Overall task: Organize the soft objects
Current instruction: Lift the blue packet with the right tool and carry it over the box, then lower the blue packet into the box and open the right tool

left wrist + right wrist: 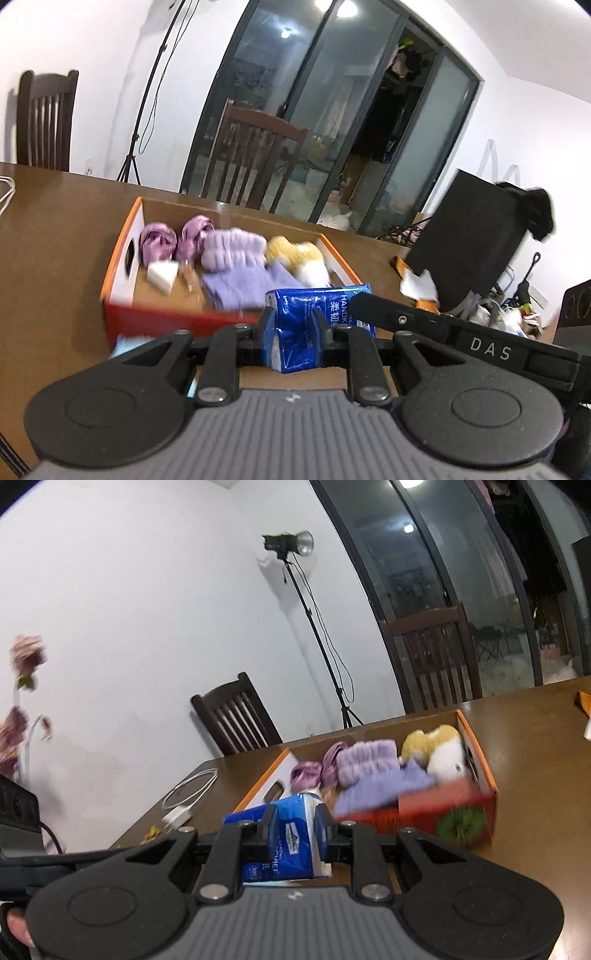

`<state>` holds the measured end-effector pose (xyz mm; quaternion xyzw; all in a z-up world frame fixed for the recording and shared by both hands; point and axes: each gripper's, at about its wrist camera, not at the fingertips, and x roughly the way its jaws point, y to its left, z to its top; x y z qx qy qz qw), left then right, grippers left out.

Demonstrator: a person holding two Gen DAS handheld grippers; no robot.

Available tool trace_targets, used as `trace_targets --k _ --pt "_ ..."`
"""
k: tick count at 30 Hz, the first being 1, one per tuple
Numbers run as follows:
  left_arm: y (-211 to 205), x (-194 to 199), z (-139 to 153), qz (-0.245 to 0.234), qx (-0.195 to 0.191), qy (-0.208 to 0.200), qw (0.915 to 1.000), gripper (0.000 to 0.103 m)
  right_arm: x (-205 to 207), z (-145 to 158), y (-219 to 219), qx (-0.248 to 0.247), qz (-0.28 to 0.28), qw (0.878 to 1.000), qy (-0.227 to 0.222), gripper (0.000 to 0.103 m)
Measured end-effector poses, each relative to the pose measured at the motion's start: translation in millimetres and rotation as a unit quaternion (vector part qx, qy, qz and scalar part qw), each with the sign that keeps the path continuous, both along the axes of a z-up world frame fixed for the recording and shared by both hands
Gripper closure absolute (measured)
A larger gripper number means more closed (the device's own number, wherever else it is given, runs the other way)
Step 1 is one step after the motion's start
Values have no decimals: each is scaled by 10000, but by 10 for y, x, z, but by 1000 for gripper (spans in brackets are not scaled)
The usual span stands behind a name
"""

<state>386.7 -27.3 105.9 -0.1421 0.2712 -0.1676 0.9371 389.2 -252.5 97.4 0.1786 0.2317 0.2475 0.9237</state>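
Note:
A blue tissue pack (317, 306) hangs above the brown table, held at both ends. My left gripper (293, 321) is shut on its left end. A finger (373, 306) of the right gripper reaches in from the right. In the right wrist view my right gripper (295, 823) is shut on the same pack (291, 834). Just beyond stands an open orange and red cardboard box (122, 258) (476, 738). In it lie purple scrunchies (159, 236), a fluffy lilac piece (232, 247), a lilac cloth (243, 288), a yellow and white plush (295, 254) and a white block (162, 275).
A coiled white cable (192, 786) lies on the table left of the box. Dark wooden chairs (255, 162) (236, 716) stand at the far edge, with a light stand (321, 646) behind them. A black box (469, 240) sits at the table's right end.

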Motion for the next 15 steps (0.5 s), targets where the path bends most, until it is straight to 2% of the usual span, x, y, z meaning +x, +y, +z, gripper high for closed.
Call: trace_targets --k 5,7,10,12,15 --pt "34 904 -238 52 -5 704 9975 83 920 -157 77 -188 -17 9977 650 83" --pt "22 1128 -378 35 45 945 9955 83 1233 -298 120 -368 -21 9935 1073 83" --pt "-47 1336 -560 -80 337 1277 9912 83 1518 -492 190 -695 39 9841 1631 81" --pt "-103 1405 -694 -135 514 1413 9885 82 1605 -562 256 -960 65 9802 1731 77" --pt "-139 1455 -808 -173 615 1425 9877 82 1614 -647 339 -1296 6 9778 1650 81"
